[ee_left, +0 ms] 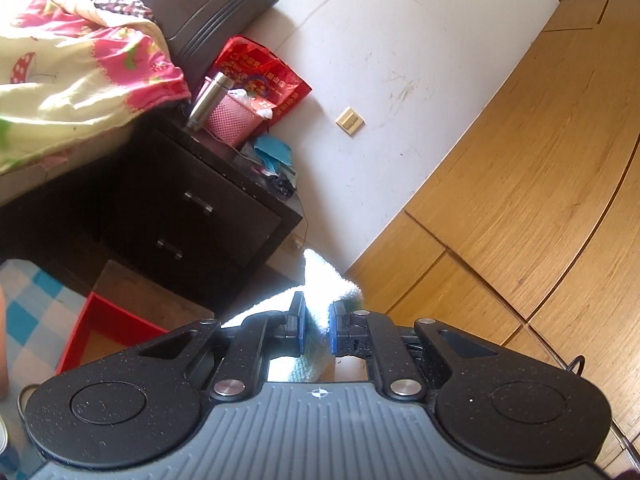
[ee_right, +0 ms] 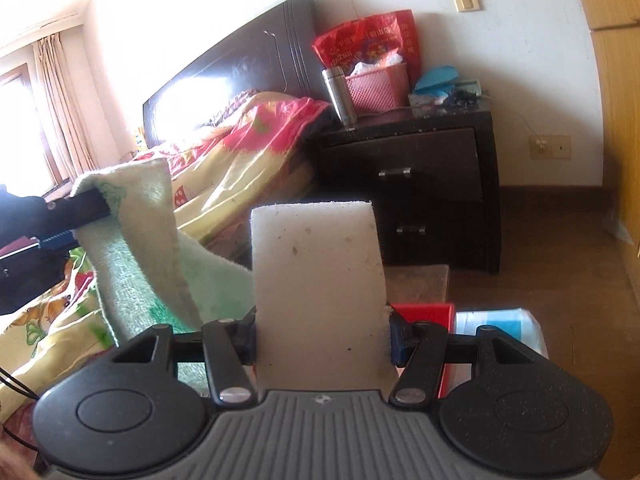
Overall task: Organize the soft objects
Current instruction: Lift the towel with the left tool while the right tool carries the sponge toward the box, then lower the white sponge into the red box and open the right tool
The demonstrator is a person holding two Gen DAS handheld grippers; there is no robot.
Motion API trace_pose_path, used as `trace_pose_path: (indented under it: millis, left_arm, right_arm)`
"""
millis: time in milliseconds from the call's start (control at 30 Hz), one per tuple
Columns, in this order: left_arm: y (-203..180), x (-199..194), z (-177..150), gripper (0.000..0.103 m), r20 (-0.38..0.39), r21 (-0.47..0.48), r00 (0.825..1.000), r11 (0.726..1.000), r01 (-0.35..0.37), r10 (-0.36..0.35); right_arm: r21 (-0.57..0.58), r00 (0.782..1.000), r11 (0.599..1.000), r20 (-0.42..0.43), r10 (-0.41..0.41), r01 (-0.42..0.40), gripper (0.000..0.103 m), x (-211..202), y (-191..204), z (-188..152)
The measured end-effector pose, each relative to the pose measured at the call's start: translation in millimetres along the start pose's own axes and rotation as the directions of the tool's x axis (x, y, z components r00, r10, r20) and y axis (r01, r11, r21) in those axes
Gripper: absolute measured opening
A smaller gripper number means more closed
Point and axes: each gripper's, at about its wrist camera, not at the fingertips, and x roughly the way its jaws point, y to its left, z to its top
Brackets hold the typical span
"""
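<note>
White foam block (ee_right: 318, 280) stood upright, pinched by its edges in the right gripper (ee_right: 320, 340) above the red box (ee_right: 424, 314); left gripper (ee_left: 316, 330) fingers clamped the green towel (ee_right: 136, 248) beside it, seemingly for sorting.

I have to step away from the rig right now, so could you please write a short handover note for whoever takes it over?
Left tongs: shut on the green towel, which hangs from them above the bed.
Right tongs: shut on the white sponge, which stands upright between the pads.
Red box: open on the floor near the dark nightstand; what it holds cannot be seen.
Done: both soft things are picked up and held in the air.
Left: set the towel and the sponge down where they belong, probably in the red box, though that is a guess.
</note>
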Motion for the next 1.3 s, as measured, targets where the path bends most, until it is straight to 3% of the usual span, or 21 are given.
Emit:
trace_pose_path:
  millis: [267, 633, 800, 1300]
  left_arm:
    - [10.6, 21.1, 12.2, 0.008, 0.034, -0.002, 0.998, 0.999, -0.044, 0.044]
    - [29.6, 46.4, 13.6, 0.009, 0.012, -0.02, 0.995, 0.995, -0.102, 0.103]
    - [43.7, 66.4, 5.7, 0.009, -0.029, -0.022, 0.984, 0.984, -0.174, 0.173]
    - [75.1, 94.1, -13.0, 0.01, -0.118, -0.016, 0.947, 0.953, -0.302, 0.298]
  right_arm:
    - [-0.064, 0.999, 0.997, 0.032, -0.032, 0.034, 0.035, 23.2, 14.1, 20.7]
    - [-0.058, 0.996, 0.995, -0.026, -0.08, 0.078, 0.034, 58.2, 3.7, 18.8]
    - [-0.054, 0.991, 0.994, -0.09, -0.099, 0.094, 0.035, 78.6, -3.9, 13.0]
    - [-0.07, 0.959, 0.981, -0.21, -0.191, 0.18, 0.035, 130.9, -24.0, -9.3]
